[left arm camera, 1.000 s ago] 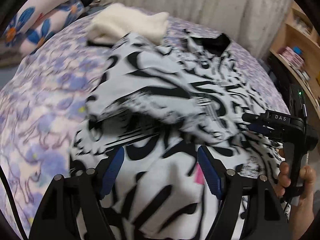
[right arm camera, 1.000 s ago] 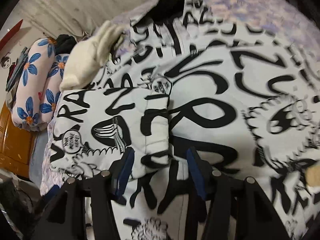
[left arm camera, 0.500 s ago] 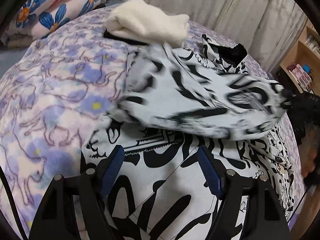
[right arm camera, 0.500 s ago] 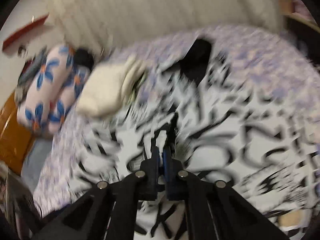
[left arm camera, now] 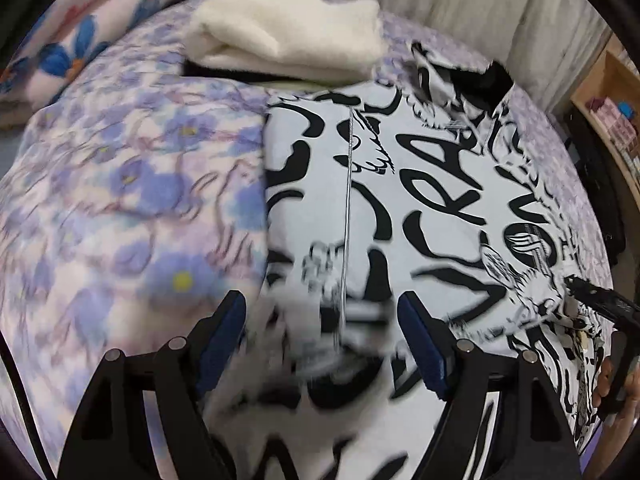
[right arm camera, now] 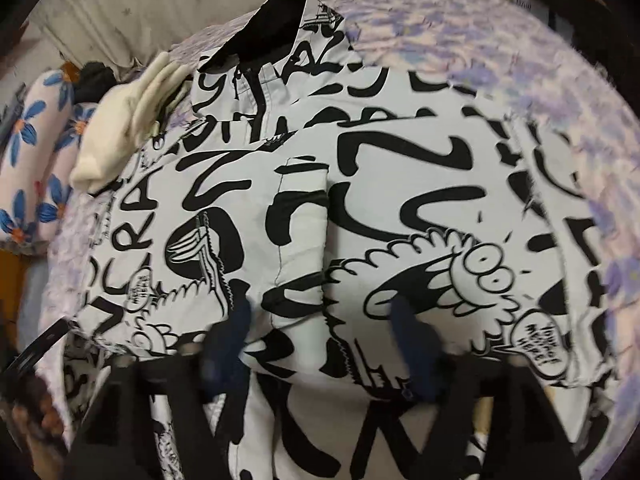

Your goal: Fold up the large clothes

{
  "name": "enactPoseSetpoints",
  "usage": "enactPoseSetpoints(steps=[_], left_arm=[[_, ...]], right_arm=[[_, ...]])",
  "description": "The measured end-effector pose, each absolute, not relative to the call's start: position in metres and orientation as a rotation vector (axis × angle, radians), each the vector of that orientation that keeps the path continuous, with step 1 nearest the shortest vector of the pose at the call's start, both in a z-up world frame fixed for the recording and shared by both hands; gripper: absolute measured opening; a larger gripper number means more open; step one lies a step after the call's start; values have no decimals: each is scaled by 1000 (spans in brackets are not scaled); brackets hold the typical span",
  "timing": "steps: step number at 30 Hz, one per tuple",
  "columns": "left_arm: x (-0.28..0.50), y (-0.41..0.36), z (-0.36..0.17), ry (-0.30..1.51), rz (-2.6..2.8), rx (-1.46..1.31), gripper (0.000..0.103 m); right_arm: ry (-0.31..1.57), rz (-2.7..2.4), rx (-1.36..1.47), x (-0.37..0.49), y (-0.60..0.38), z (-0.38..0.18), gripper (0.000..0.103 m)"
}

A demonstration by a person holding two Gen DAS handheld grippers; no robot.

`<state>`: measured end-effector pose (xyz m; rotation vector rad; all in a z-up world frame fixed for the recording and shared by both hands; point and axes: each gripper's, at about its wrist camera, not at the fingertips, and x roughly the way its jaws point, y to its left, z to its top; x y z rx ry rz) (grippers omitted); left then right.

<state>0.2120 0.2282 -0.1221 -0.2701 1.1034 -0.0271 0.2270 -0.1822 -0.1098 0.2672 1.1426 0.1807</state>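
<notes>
Both claws, left claw [left arm camera: 322, 346] and right claw [right arm camera: 320, 334], gaped wide, holding nothing; I judged the graffiti-print shirt [left arm camera: 400, 208] ran lengthwise toward 12 o'clock, left claw nearer its 9 o'clock edge.

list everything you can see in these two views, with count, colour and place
printed garment: one, white with black graffiti lettering and cartoons, spread on the bed, a sleeve folded across its middle
folded cream item: one, cream white, at the garment's far left corner
bedspread: one, lilac floral, under everything
floral pillows: apparently two, pink-white with blue flowers, far left of the bed
curtain: pale, behind the bed
wooden shelf: one, light wood, right edge
left gripper: one, black with blue pads, open over the garment
right gripper: one, black with blue pads, open, blurred
</notes>
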Motion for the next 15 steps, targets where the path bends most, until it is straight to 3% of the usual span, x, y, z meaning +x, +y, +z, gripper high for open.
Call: enactPoseSetpoints(steps=[6, 9, 11, 12, 13, 14, 15], left_arm=[[286, 233, -152, 1222, -3, -265, 77], [311, 233, -164, 1242, 1, -279, 90], [323, 232, -169, 1232, 11, -297, 92], [326, 232, -169, 1226, 19, -302, 88], [329, 231, -165, 1197, 20, -294, 60], [332, 228, -160, 1176, 26, -264, 42], [334, 226, -156, 1171, 49, -233, 28]], right_arm=[[1115, 218, 293, 261, -178, -111, 79], [1129, 217, 278, 285, -171, -120, 79], [1138, 224, 275, 298, -168, -132, 79], [1133, 225, 268, 301, -166, -135, 79], [1126, 218, 250, 303, -164, -136, 70], [1113, 226, 216, 306, -158, -134, 54], [1099, 223, 181, 308, -152, -129, 23]])
